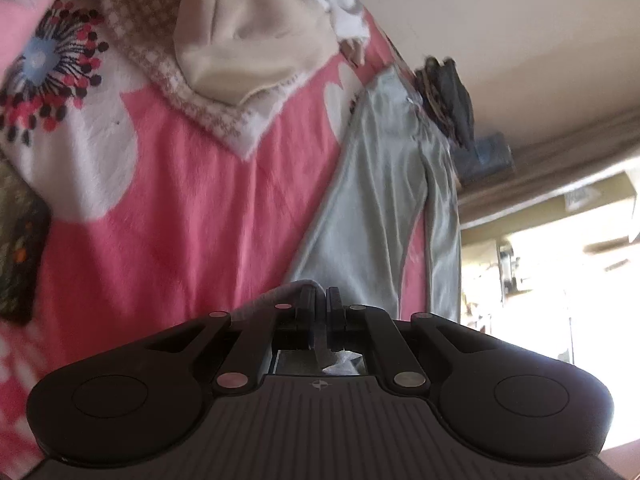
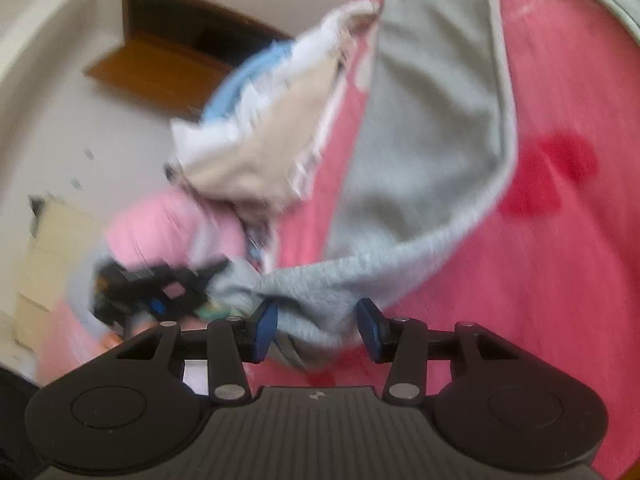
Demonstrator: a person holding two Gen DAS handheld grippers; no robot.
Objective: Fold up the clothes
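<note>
On the pink bed cover [image 1: 180,208], grey garment [image 1: 384,184] is pinched in closed left gripper [image 1: 320,294]. Right gripper [image 2: 316,322] stands half open, cloth between pads, unclamped. Clothes pile [image 2: 256,152] at 10 o'clock.

Take the blanket [image 1: 192,208] as your landmark: the trousers [image 1: 384,184] lie on it along its right side. A heap of clothes [image 1: 248,32] sits on its far end, left of the trousers. A dark bundle [image 1: 448,96] rests beyond the trousers at its far right edge.
</note>
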